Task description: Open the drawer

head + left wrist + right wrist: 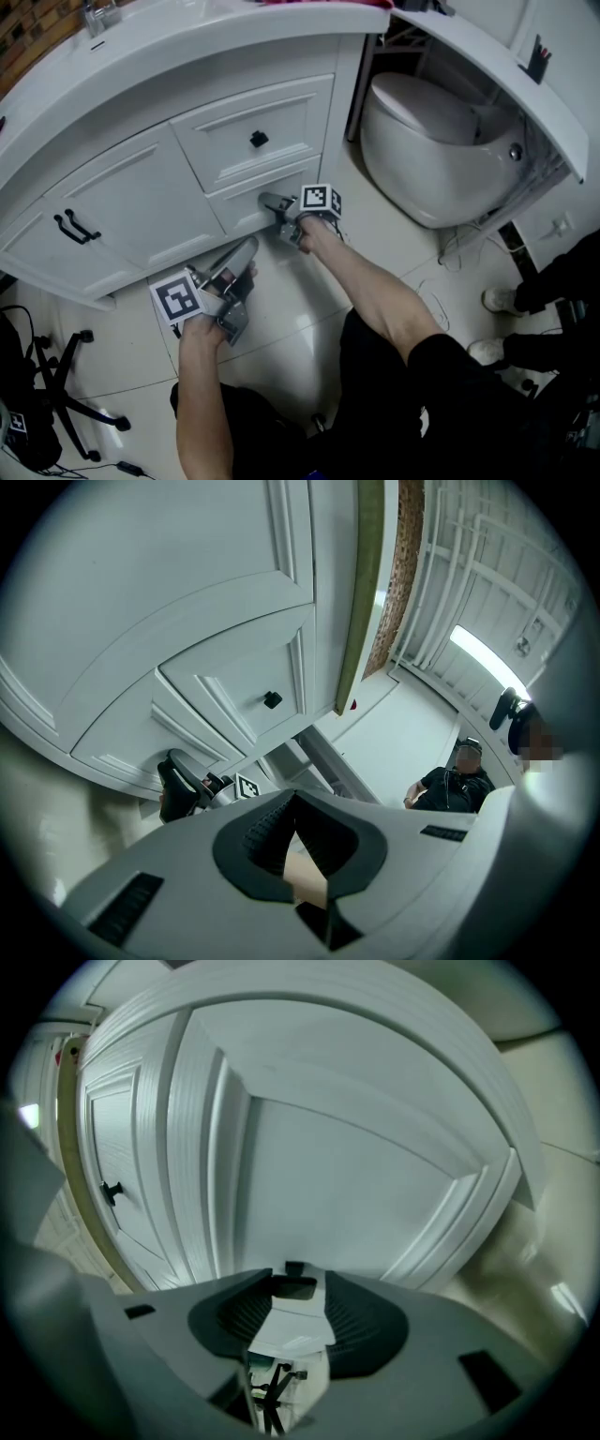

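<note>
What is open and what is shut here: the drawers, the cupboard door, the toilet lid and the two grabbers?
upper drawer: shut.
lower drawer: shut, flush with the cabinet.
cabinet door: shut.
toilet lid: down.
left gripper: jaws together, holding nothing.
right gripper: jaws apart around the lower drawer's knob, not clamped on it yet.

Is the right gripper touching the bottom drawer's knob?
Cannot tell. The right gripper view shows the knob between the right gripper's jaws, with a gap on one side and the other side unclear.
</note>
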`<state>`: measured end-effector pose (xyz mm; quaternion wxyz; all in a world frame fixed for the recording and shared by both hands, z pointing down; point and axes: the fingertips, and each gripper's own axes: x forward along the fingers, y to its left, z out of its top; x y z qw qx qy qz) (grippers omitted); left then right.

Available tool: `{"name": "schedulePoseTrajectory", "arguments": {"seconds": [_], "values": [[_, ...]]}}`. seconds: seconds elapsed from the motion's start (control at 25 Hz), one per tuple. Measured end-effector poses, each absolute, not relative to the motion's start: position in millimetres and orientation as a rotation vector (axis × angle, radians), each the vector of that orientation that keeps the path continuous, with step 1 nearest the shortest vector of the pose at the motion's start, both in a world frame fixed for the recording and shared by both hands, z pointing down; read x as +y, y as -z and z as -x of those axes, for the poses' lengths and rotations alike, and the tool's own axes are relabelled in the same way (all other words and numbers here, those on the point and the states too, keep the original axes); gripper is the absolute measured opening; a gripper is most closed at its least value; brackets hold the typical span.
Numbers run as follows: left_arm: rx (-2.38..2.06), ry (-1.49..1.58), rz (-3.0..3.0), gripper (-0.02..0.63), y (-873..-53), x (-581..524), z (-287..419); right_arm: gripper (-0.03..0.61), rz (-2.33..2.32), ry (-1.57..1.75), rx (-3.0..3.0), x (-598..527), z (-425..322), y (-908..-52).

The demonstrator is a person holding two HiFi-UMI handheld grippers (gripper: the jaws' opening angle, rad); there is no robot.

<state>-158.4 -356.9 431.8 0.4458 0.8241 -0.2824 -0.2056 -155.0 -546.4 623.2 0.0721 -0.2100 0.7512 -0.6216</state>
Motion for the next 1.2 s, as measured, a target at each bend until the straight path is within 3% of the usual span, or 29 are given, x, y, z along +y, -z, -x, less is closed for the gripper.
{"name": "schedulePoseTrajectory", "arguments": {"seconds": [0.16,0.24,1.2], "values": [[-0.705,0.509,-2.044,-0.011,-431.0,-355.4,159.0,0.191,0.601,1.847,2.289,-545.8,156.6,-621.3],[-0.708,0.509,-2.047,-0.011,-430.3,-356.3,159.9,0.156,0.592,1.837,2.295,-546.3,157.0,-618.1],[-0.717,0.508,-2.04,-0.011,-429.8,-355.9,159.5,0.155,0.576,1.797,2.354,-543.4,160.2,-616.1]]}}
